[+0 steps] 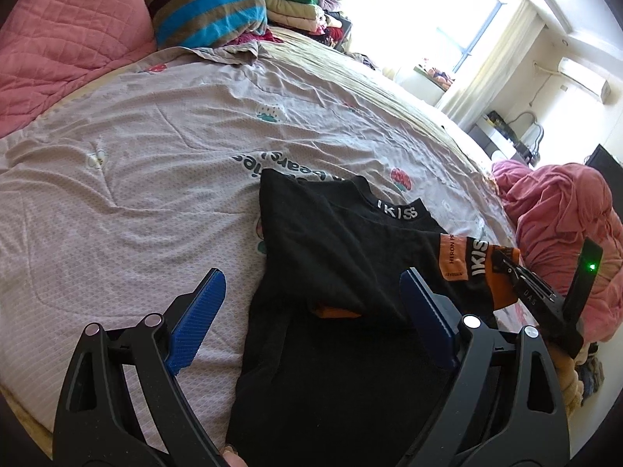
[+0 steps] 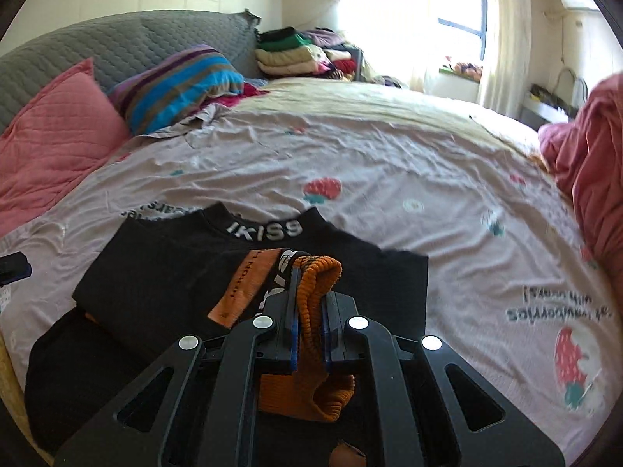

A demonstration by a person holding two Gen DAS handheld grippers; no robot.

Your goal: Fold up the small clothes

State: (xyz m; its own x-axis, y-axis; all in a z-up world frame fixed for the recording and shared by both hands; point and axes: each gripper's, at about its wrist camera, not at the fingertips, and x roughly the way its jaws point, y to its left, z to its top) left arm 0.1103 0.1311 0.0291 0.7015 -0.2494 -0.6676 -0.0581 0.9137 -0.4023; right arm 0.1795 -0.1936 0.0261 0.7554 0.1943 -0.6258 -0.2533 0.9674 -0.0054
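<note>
Here my right gripper point(image 2: 307, 311) clamps the orange cuff point(image 2: 317, 292) to carry the sleeve across the black top point(image 1: 331, 257) lying on the bed point(image 1: 136, 163), while my left gripper point(image 1: 311, 303) hangs wide open, ready to steady it.
</note>
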